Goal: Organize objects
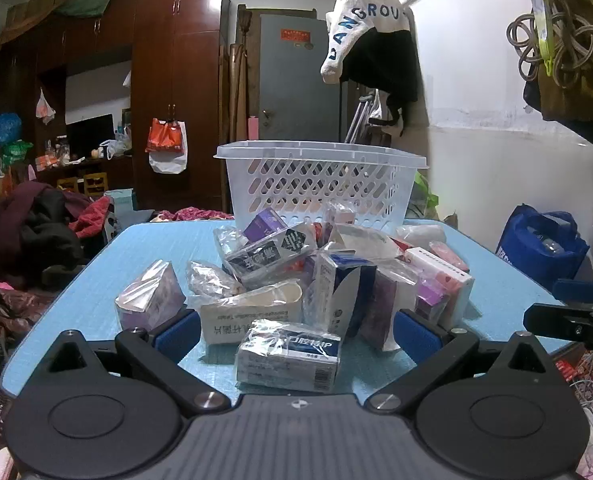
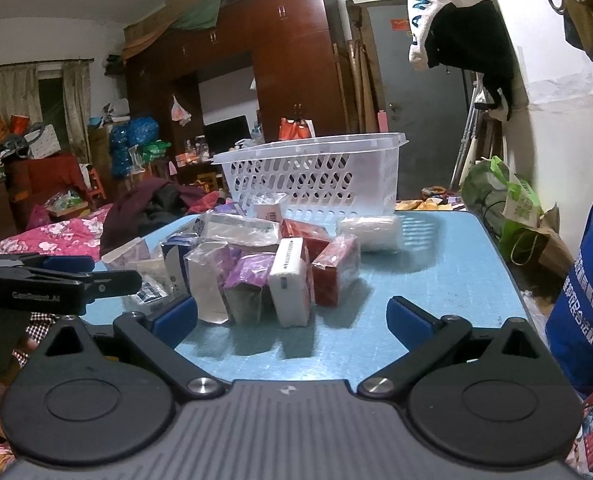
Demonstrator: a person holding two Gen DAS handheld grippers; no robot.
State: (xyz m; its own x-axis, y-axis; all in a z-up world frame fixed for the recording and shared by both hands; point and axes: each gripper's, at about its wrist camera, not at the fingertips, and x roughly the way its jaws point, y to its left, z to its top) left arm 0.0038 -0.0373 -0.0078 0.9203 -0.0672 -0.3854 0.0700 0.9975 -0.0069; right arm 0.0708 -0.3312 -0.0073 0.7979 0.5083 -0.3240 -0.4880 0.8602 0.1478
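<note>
A heap of small boxes wrapped in clear plastic (image 1: 296,276) lies on a light blue table (image 1: 136,264), in front of a white perforated basket (image 1: 320,184). My left gripper (image 1: 294,332) is open at the table's near edge, and a bagged blue-and-white box (image 1: 290,356) lies between its blue fingertips untouched. In the right wrist view the same heap (image 2: 256,268) sits ahead and left of my open right gripper (image 2: 292,316), with a white box (image 2: 290,284) and a red box (image 2: 336,270) nearest. The basket (image 2: 316,178) stands behind the heap.
The right gripper's black finger (image 1: 568,320) shows at the right edge of the left view; the left gripper's body (image 2: 52,284) shows at the left of the right view. A blue bag (image 2: 588,304) stands right of the table. Clothes (image 1: 36,232) are piled to the left.
</note>
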